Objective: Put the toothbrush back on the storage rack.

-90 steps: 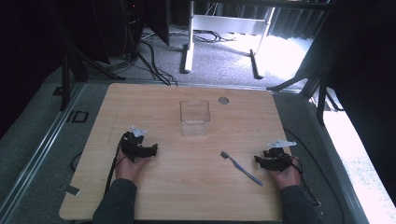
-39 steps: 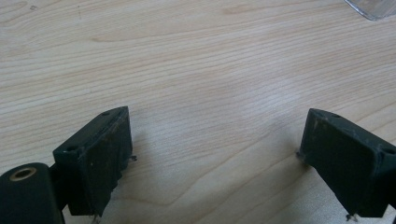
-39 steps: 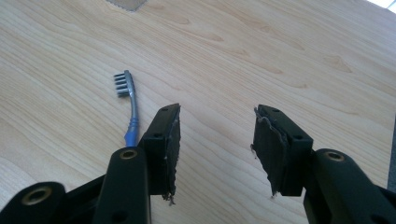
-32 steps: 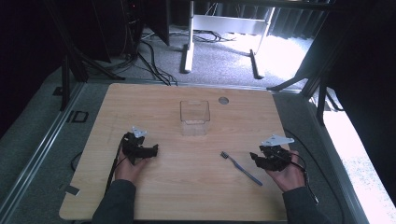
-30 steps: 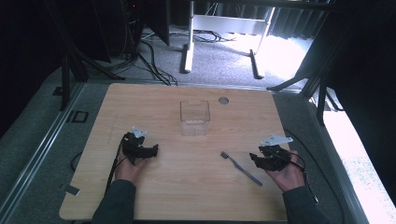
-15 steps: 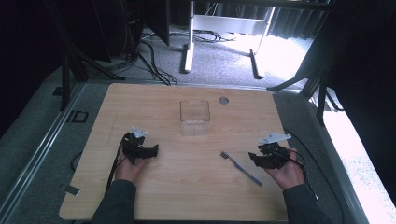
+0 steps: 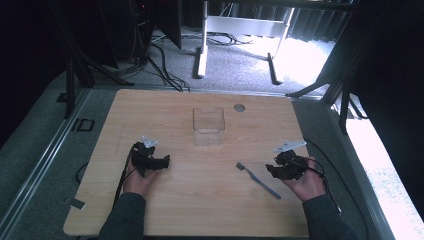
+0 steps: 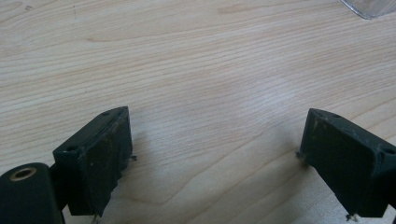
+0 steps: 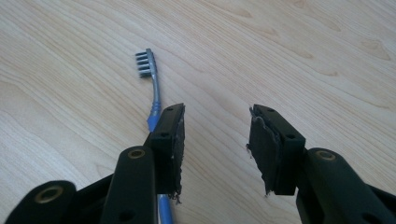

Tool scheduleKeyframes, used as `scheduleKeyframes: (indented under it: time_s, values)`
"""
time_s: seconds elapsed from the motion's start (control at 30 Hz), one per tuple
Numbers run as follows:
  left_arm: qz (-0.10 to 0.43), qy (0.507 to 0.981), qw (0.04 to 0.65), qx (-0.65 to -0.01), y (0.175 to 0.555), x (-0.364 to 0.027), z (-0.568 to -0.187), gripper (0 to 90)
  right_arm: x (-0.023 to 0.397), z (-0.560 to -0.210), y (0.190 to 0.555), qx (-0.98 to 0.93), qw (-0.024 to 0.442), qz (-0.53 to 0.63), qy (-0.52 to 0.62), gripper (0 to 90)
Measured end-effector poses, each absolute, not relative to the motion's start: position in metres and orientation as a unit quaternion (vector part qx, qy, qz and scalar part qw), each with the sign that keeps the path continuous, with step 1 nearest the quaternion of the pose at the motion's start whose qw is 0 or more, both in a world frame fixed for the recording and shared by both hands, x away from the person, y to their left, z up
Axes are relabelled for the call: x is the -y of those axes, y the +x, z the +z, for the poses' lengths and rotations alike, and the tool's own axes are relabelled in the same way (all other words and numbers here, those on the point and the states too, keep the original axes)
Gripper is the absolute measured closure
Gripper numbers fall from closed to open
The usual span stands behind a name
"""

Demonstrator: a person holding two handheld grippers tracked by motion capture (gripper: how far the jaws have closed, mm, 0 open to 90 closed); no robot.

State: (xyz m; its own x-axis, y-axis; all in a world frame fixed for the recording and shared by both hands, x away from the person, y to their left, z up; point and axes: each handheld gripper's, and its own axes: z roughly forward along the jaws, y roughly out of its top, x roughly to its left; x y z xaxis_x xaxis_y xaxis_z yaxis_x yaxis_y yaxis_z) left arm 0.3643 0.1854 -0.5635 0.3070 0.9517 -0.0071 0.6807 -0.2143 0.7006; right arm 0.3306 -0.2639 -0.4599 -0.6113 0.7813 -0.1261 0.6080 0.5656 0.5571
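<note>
A blue toothbrush (image 7: 257, 179) with a grey head lies flat on the wooden table (image 7: 165, 115), right of centre. My right gripper (image 7: 272, 170) sits low just right of it, held in a hand. In the right gripper view the toothbrush (image 9: 154, 100) runs under the outer side of the left jaw. The right gripper (image 9: 217, 126) is open with only bare wood in its gap, and its jaws have just been closing a little. My left gripper (image 7: 162, 161) rests at the table's left, and the left gripper (image 8: 215, 140) stands wide open over bare wood.
A clear square plastic box (image 7: 208, 126) stands at the table's middle back, and its corner (image 8: 369, 7) appears at the upper right of the left gripper view. A round grommet hole (image 7: 239, 107) lies behind it. Cables, metal legs and stands surround the table on the floor.
The right hand has edged slightly left toward the toothbrush since the earliest frame. The left hand, toothbrush and box have stayed put.
</note>
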Motion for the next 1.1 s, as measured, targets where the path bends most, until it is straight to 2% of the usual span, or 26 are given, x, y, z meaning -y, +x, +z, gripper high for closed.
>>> scheduleKeyframes:
  time_s: [1.1]
  values:
    - [0.220,0.747,0.309,-0.547,0.364,-0.185,-0.564,9.6,0.247,-0.453,0.338,-0.894,0.144,0.207,0.370,64.8]
